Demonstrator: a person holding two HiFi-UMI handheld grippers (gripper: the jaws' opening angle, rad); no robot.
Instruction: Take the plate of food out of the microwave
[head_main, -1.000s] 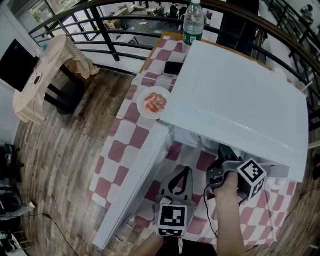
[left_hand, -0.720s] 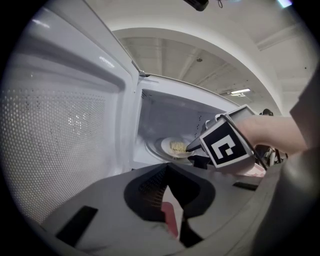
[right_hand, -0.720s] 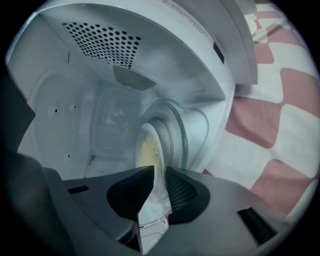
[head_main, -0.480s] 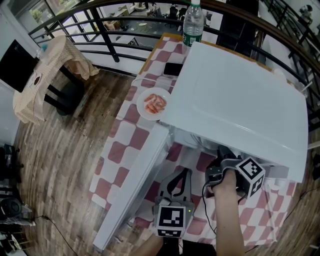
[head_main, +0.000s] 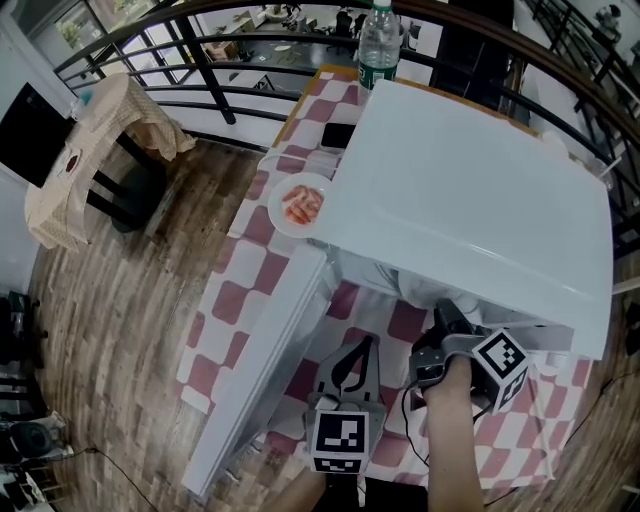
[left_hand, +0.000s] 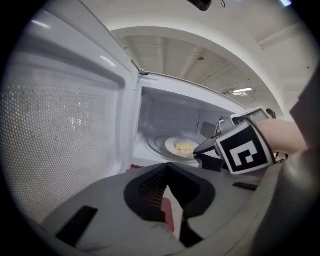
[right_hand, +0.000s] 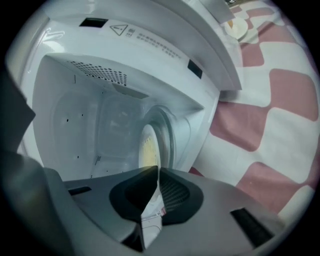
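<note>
The white microwave (head_main: 470, 190) stands on the checked table with its door (head_main: 265, 370) swung open to the left. Inside, a white plate of yellow food (left_hand: 181, 146) rests on the glass turntable (left_hand: 157, 145). My right gripper (head_main: 445, 320) reaches into the opening, and in the left gripper view its jaw tips (left_hand: 196, 150) are closed on the plate's near rim. The right gripper view shows the plate (right_hand: 148, 150) edge-on just past the shut tips (right_hand: 157, 170). My left gripper (head_main: 362, 345) hovers in front of the opening, shut and empty (left_hand: 166, 167).
A second plate with pink shrimp (head_main: 300, 205) sits on the table left of the microwave. A dark phone (head_main: 338, 135) and a water bottle (head_main: 378, 40) are behind it. A black railing (head_main: 200, 45) runs beyond the table.
Almost nothing differs in the head view. The right hand and its marker cube have shifted slightly toward me; the left gripper has stayed in place.
</note>
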